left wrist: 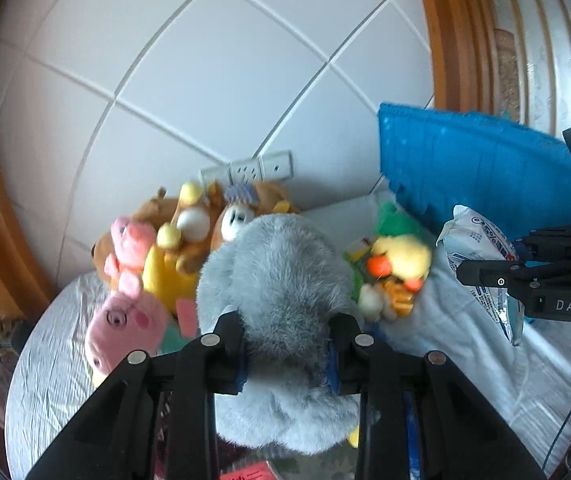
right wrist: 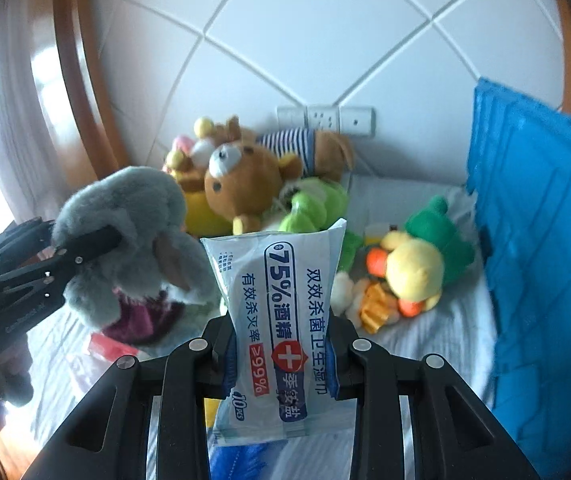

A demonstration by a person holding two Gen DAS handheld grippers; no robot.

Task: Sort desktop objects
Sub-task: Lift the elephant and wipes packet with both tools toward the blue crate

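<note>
My left gripper (left wrist: 287, 344) is shut on a grey plush toy (left wrist: 273, 280) and holds it above the table; it also shows in the right wrist view (right wrist: 125, 232) at the left. My right gripper (right wrist: 281, 344) is shut on a white and blue pack of wet wipes (right wrist: 281, 312), held upright; the pack shows in the left wrist view (left wrist: 481, 256) at the right. A pile of plush toys lies at the back by the wall: a pink pig (left wrist: 125, 320), a brown bear (right wrist: 241, 184), a green frog (right wrist: 313, 208) and a yellow duck (right wrist: 413, 276).
A blue plastic crate (right wrist: 541, 240) stands at the right, also in the left wrist view (left wrist: 477, 168). The table has a white cloth (left wrist: 465, 364). Wall sockets (right wrist: 325, 120) sit on the tiled wall behind the toys. A wooden frame (right wrist: 81, 92) curves at the left.
</note>
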